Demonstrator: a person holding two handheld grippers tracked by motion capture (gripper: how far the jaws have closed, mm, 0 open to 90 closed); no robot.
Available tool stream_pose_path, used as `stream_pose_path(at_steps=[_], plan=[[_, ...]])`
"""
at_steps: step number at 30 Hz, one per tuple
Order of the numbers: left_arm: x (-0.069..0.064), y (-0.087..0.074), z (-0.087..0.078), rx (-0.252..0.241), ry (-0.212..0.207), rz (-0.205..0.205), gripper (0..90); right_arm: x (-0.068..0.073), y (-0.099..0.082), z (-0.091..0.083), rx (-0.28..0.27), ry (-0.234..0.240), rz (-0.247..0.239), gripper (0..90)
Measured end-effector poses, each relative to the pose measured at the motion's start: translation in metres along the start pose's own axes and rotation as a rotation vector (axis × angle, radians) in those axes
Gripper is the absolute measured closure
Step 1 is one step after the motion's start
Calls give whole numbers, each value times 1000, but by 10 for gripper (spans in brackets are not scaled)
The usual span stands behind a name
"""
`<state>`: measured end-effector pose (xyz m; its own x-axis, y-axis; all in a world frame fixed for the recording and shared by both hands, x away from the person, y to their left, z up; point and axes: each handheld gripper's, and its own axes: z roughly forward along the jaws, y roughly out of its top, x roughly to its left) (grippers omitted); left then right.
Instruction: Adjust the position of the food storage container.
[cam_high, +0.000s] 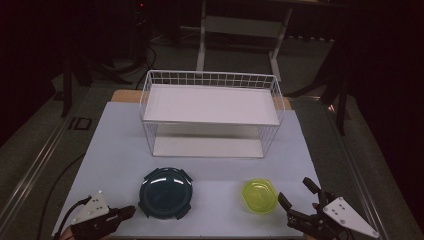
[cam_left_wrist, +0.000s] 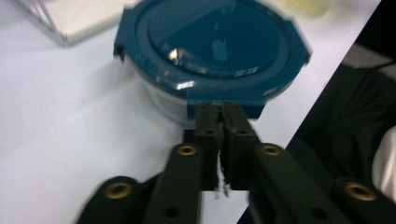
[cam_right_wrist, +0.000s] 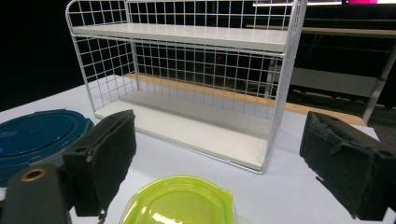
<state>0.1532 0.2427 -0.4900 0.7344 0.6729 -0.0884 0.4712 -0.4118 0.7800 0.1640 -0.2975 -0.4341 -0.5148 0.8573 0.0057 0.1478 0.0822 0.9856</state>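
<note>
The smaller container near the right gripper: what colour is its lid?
Yellow-green lid; clearest in the right gripper view.

There are no words, numbers or signs to read here. The round dark blue plastic lid (cam_left_wrist: 212, 49), the small yellow-green plastic tub (cam_right_wrist: 180, 201) and the white wire shelf rack (cam_right_wrist: 187, 84) show no writing.

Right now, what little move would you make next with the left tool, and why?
Probably open it again. The left tool is shut just short of the blue-lidded container, nothing held between its tips, so it cannot grasp the lid's edge yet.
</note>
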Motion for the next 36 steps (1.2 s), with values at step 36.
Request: stream_pose_path(at_steps=[36], plan=[[24, 3, 24, 39, 63, -75, 889, -1, -1, 2, 5, 18, -8, 106]])
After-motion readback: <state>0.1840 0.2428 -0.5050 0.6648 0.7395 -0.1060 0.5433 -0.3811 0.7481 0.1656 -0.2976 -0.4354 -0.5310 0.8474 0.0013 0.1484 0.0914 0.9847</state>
